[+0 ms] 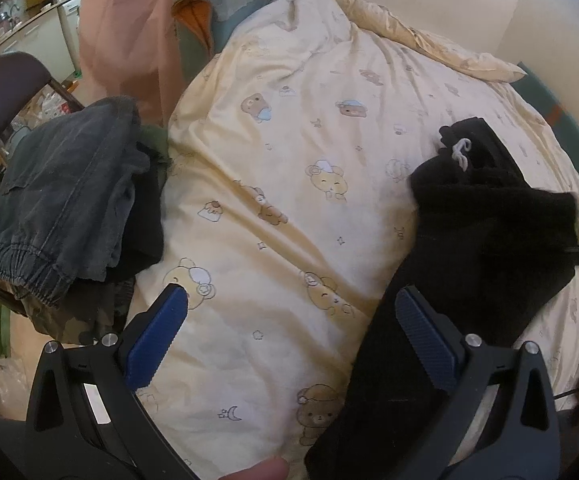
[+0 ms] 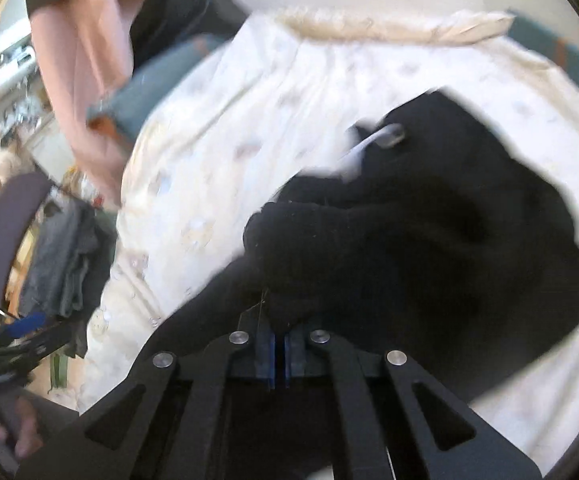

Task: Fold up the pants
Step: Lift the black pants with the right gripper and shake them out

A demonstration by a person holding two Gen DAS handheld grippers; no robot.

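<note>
Black pants [image 1: 485, 240] lie bunched on the right side of the cream bear-print duvet [image 1: 281, 208], white drawstring [image 1: 462, 154] showing at the waistband end, 1 leg trailing down toward the near edge under the left gripper's right finger.

Left gripper [image 1: 291, 300]: jaws wide, nothing between the blue pads [image 1: 161, 332], just bare duvet in the gap; hovers over the bed.

Right gripper [image 2: 279, 344]: jaws pinched shut on a fold of the black pants, fabric bulging up just ahead of the pads. Right wrist view is motion-blurred, so grip detail is rough.

Left of the bed: stack of folded grey denim pants [image 1: 65, 192] on a dark chair [image 1: 5, 80], apart from the black pair. Pink curtain [image 1: 129, 32] hangs behind.
</note>
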